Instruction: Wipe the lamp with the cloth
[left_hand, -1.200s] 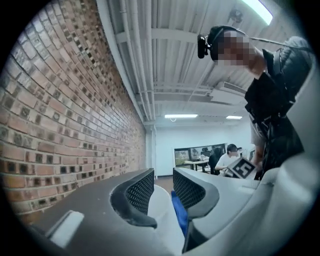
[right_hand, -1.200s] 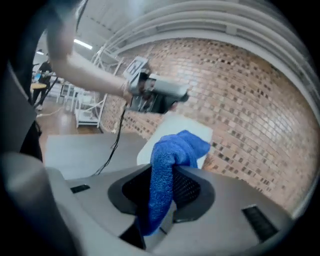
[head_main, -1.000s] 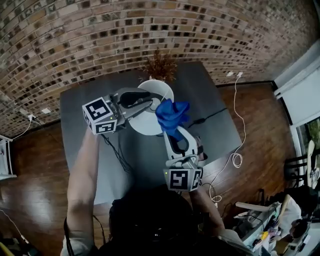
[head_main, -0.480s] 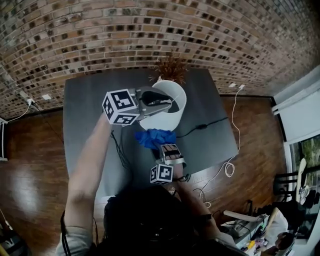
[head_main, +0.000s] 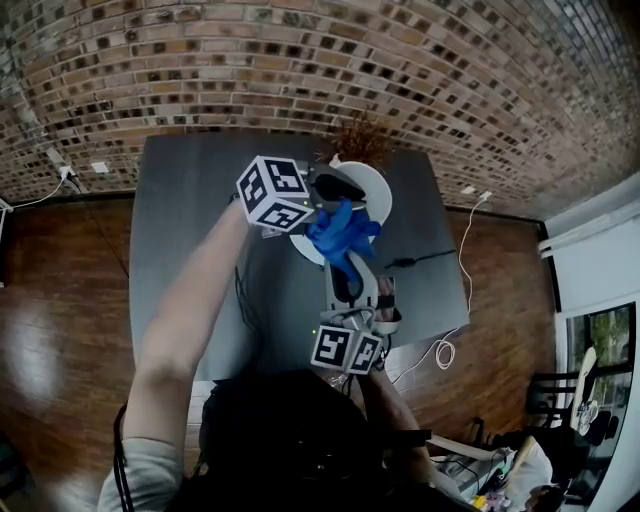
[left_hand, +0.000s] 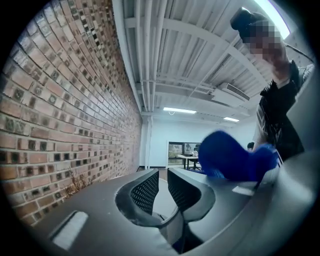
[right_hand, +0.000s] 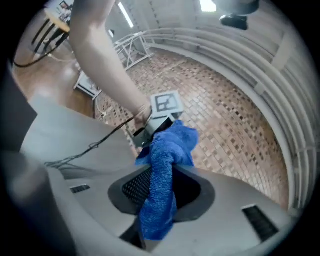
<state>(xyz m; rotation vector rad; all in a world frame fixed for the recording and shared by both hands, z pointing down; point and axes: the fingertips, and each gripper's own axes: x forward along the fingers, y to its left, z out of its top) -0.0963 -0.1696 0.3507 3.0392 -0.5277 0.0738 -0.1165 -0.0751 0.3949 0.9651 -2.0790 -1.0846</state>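
Pinching blue cloth (right_hand: 162, 150), right claw (right_hand: 161, 175) over white lamp (head_main: 376, 190); left claw (left_hand: 162, 175) just closing on its rim.

The lamp (head_main: 378, 196) stands toward the far side of the grey desk (head_main: 190, 210). From above only its round white shade shows. The left gripper (head_main: 343, 190) has its jaws, which have just been closing, nearly together on the shade's rim. The cloth (head_main: 343, 232) is blue and fluffy. It is bunched and pinched between the jaws of the right gripper (head_main: 345, 262), and its loose end trails down. Its wadded top rests against the shade's near rim.
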